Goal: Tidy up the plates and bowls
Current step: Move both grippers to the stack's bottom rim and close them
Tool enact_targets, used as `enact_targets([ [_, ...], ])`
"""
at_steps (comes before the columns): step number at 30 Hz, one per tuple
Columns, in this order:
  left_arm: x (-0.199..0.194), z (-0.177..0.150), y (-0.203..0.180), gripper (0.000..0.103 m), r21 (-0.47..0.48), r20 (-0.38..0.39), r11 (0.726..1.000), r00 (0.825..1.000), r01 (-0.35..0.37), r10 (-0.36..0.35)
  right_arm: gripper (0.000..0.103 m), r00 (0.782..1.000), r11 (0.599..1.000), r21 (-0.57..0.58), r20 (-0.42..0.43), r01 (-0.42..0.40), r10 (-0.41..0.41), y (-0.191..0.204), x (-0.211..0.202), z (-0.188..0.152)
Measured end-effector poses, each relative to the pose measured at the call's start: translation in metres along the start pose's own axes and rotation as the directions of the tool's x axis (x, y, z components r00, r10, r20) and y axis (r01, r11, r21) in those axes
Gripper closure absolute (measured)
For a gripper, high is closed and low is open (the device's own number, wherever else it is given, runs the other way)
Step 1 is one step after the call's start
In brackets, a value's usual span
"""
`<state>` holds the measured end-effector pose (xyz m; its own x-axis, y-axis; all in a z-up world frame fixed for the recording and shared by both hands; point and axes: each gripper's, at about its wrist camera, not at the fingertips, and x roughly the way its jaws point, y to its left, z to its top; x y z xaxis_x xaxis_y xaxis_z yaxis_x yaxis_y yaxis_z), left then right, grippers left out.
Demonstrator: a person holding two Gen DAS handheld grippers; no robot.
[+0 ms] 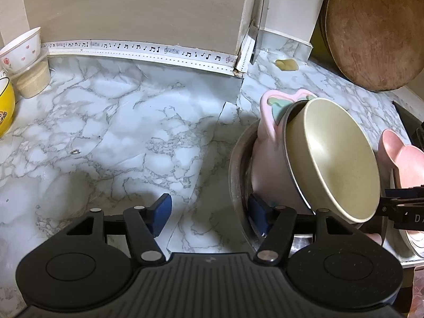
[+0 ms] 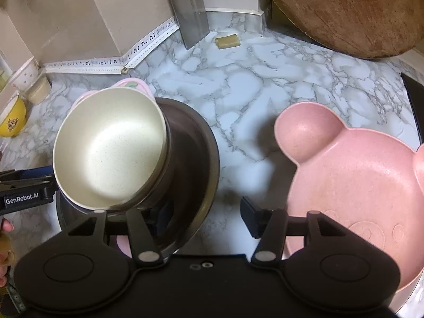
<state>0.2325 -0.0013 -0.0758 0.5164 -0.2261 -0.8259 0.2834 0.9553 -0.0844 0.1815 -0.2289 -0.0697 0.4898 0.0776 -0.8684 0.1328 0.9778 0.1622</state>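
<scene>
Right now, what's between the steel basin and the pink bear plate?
Nothing: in the right wrist view, only bare marble counter separates the steel basin from the pink bear plate.

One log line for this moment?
left gripper: open, astride metal basin rim | right gripper: open, astride basin rim | cream bowl: tilted in basin | pink plate: beside basin

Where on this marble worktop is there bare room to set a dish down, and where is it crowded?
Free: the wide marble worktop between the music-note trim strip and the round metal basin, and the patch between that basin and the pink bear-shaped plate. Crowded: the basin, holding a tilted cream bowl and pink dishes, and the left corner by the yellow bowl.
</scene>
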Motion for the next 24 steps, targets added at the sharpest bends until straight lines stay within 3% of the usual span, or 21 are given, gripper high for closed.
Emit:
enact_targets([
  [4, 0.002, 0.002, -0.001, 0.056, -0.007, -0.014, 1.0, 1.0, 0.025, -0.025, 0.054, 1.0, 1.0, 0.002, -0.004, 0.011, -0.011, 0.001, 0.003, 0.002],
  [18, 0.0, 0.002, -0.01, 0.081, -0.004, -0.019, 0.999, 0.999, 0.05, -0.05, 0.063, 1.0, 0.999, -0.029, -0.008, 0.025, -0.025, 0.006, 0.005, 0.003],
  [24, 0.0, 0.002, -0.015, 0.089, 0.007, -0.018, 0.999, 0.999, 0.045, -0.045, 0.075, 1.0, 0.999, -0.042, -0.013, 0.026, -0.026, 0.007, 0.007, 0.003],
])
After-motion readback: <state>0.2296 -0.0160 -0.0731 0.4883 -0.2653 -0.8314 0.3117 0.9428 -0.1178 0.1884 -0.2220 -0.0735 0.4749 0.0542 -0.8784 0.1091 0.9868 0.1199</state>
